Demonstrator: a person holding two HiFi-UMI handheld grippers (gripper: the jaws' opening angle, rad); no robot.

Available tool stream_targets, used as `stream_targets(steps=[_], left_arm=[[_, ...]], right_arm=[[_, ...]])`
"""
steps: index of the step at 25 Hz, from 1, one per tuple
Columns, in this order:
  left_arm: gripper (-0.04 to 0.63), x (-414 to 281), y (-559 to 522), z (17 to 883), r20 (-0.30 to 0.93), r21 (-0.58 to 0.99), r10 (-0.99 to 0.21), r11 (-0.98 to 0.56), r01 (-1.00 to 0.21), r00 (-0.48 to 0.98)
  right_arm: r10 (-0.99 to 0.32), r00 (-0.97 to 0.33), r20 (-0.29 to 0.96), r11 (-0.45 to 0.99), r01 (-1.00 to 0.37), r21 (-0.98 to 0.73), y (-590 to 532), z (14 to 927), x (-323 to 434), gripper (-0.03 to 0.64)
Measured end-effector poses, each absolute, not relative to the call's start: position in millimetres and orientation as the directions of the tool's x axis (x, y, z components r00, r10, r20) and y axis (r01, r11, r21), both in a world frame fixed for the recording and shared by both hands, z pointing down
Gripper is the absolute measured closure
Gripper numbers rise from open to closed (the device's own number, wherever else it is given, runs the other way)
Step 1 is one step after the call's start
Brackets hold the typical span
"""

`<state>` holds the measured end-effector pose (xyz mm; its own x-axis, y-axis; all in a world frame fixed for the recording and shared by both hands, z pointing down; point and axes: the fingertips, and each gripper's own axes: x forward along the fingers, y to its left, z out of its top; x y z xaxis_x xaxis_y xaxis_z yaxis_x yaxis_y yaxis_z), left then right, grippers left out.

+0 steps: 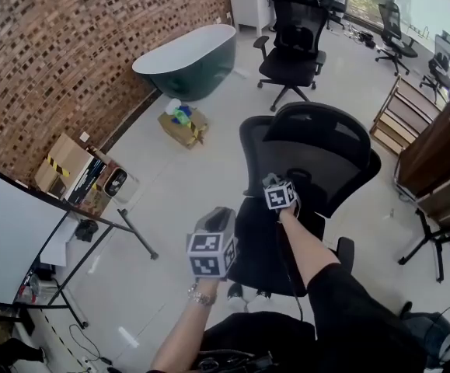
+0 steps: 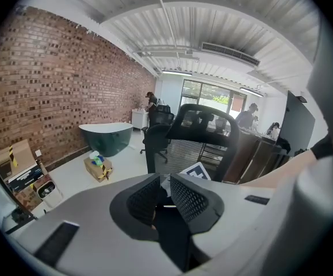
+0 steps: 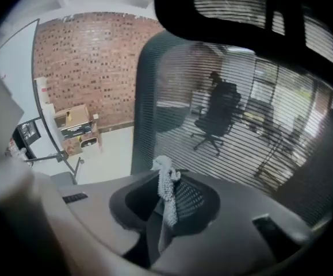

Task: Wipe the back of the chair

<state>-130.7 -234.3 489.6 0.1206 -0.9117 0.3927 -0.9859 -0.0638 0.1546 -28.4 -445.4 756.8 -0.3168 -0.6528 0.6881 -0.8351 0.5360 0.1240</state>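
In the middle of the floor, just beyond the person, stands the chair back [image 1: 322, 150]. The right gripper [image 3: 167, 180] pinches a white cloth [image 3: 164, 167] close up to its mesh, apparently poised to rub it. Nearer and to the left, the left gripper [image 2: 165, 180] hangs with its jaws almost together on nothing, likely kept clear.

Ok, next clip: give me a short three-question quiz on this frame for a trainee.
1. Multiple choice: the right gripper holds A) a sponge, B) a cloth, C) a brush.
2. True or false: the left gripper also grips a cloth.
3. Fill in: the chair in front of the right gripper has a back of black ____.
Key: 1 B; 2 false, nothing is between its jaws; 3 mesh.
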Motion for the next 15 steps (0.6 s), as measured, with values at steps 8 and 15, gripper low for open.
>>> stream_targets(steps=[8,15], left_arm=[[0.534,-122.9,-243.3,500.1,0.402,0.177,-0.902,-0.092,-0.98,0.157],[0.534,-99.5,-254.6,507.8,0.399,0.199,-0.892,-0.139,-0.97,0.21]], right_arm=[[-0.703,-0.041,0.71,0.321,-0.909,0.265,-457.6,782.4,184.4,0.569],[-0.704,0.117,0.7,0.155,-0.937,0.312,-428.3,770.8,310.6,0.569]])
